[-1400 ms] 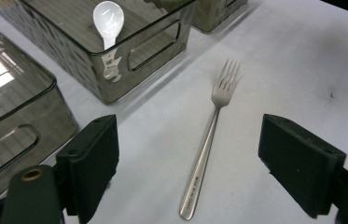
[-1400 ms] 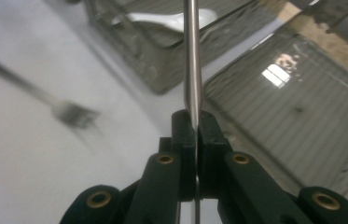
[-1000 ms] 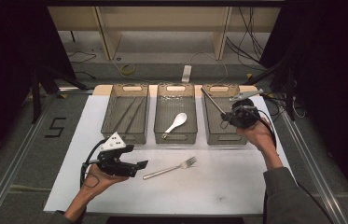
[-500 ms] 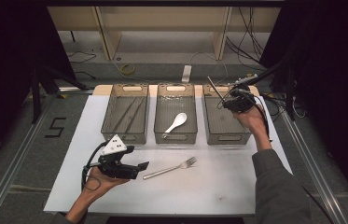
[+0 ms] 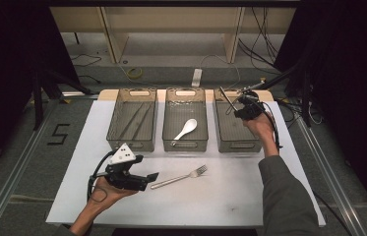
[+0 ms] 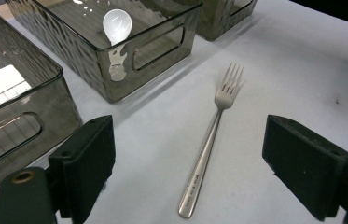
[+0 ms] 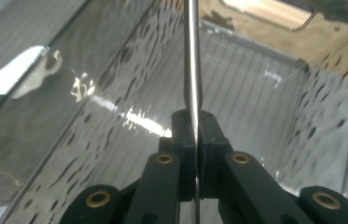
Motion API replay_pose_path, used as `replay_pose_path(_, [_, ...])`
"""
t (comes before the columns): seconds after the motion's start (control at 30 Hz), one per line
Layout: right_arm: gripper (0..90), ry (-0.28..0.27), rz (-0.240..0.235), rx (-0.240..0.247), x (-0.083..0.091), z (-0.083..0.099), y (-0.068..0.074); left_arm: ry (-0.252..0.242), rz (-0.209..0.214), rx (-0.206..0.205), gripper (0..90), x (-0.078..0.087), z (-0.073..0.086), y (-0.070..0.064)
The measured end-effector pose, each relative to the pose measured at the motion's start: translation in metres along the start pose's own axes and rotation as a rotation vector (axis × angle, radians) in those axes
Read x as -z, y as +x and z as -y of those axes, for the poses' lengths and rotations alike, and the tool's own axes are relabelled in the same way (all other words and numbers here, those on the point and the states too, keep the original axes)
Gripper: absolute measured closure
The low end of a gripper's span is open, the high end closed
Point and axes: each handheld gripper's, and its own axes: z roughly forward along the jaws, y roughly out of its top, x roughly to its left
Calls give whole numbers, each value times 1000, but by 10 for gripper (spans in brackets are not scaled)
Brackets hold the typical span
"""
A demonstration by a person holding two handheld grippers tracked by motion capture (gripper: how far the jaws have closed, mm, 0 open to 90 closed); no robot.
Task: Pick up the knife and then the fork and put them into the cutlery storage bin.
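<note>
A silver fork [image 5: 181,178] [image 6: 209,140] lies on the white mat, tines pointing toward the bins. My left gripper [image 5: 150,179] [image 6: 195,158] is low over the mat, open, its jaws on either side of the fork's handle without touching it. Above the back of the right smoky bin [image 5: 237,146] [image 7: 92,107], my right gripper [image 5: 237,109] [image 7: 195,126] is shut on a slim metal utensil [image 5: 226,98] [image 7: 191,60]. The utensil sticks out past the jaws toward the bin's far left corner.
The middle bin [image 5: 185,145] holds a white spoon [image 5: 186,129] [image 6: 117,23]. Dark thin sticks [image 5: 139,118] lie in the left bin [image 5: 132,146]. All three bins stand in a row at the back of the mat [image 5: 250,196].
My right gripper has carried the metal utensil farther back over the right bin. The left gripper has stayed open at the fork's handle, hardly moving.
</note>
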Motion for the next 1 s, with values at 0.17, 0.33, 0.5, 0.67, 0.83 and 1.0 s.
replay_pose_path(0.17, [817,28,6,-19,-9,1,4,-7,3,10,158,1,0,1])
replay_pose_path(0.33, [690,-35,-50,-43,0,-4,5,-8,-2,3,158,1,-1,0])
replay_pose_path(0.5, [550,-82,-67,-25,16,-4,8,4,3,9,158,0,0,1])
replay_pose_path(0.67, [405,-109,-121,-27,31,1,12,16,6,17,157,-2,0,1])
replay_pose_path(0.83, [346,-171,-176,19,50,10,25,38,3,21,157,-3,0,2])
replay_pose_path(1.0, [325,-223,-247,68,67,30,44,73,3,20,157,-6,0,2])
